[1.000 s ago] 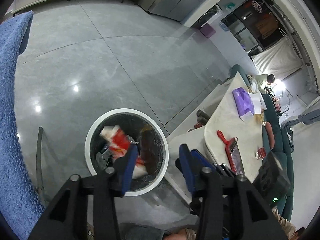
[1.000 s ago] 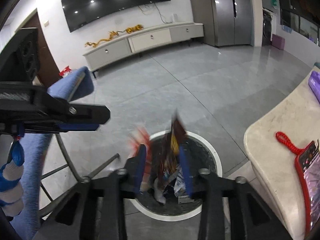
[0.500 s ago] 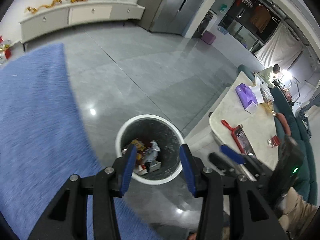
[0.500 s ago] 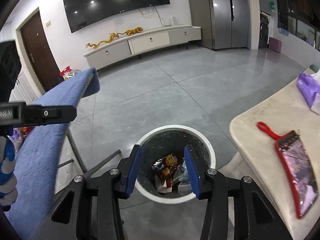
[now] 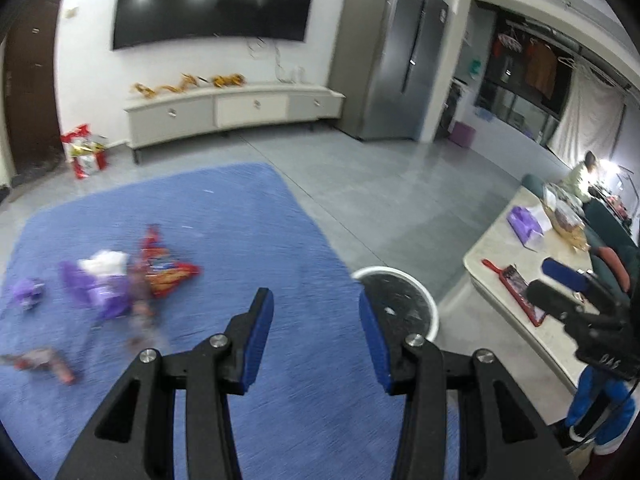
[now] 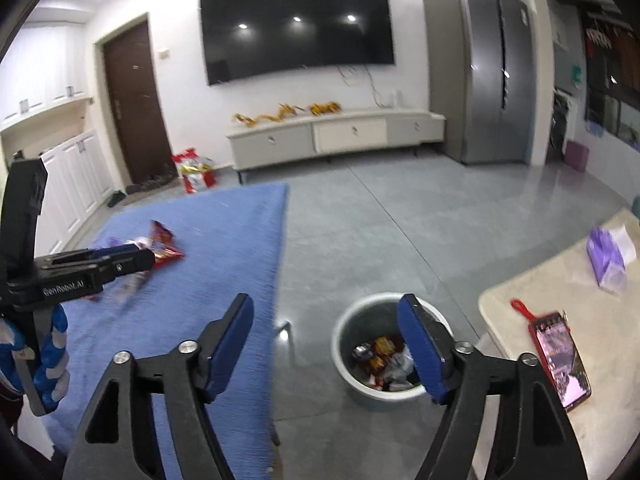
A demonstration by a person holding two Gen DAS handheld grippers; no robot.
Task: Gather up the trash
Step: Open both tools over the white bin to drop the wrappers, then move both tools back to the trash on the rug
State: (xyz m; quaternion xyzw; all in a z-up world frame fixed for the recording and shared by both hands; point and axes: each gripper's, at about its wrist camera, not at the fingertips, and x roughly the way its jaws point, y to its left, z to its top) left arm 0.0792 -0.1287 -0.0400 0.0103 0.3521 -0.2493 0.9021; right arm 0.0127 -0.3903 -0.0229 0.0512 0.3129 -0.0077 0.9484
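A round white-rimmed bin (image 6: pixel 390 354) stands on the grey floor and holds several wrappers (image 6: pixel 380 358); its rim also shows in the left wrist view (image 5: pixel 400 276). More trash lies on a blue cloth-covered table (image 5: pixel 240 240): a red-orange snack bag (image 5: pixel 166 268), purple wrappers (image 5: pixel 100 290), a small purple piece (image 5: pixel 26 290) and a reddish wrapper (image 5: pixel 40 362). My left gripper (image 5: pixel 316 332) is open and empty over the blue table. My right gripper (image 6: pixel 326 340) is open wide and empty, above the floor beside the bin. The left gripper also shows in the right wrist view (image 6: pixel 120 262).
A beige table (image 6: pixel 580 320) on the right holds a red-framed item (image 6: pixel 556 352) and a purple tissue box (image 6: pixel 606 258). A TV console (image 6: pixel 336 136), a fridge (image 6: pixel 488 72) and a dark door (image 6: pixel 132 104) line the far wall. Red bags (image 5: pixel 84 152) sit by the door.
Both grippers have lifted and tilted up from over the bin. The left one has swung left over the blue table, where the trash now shows. The right jaws have opened wider.
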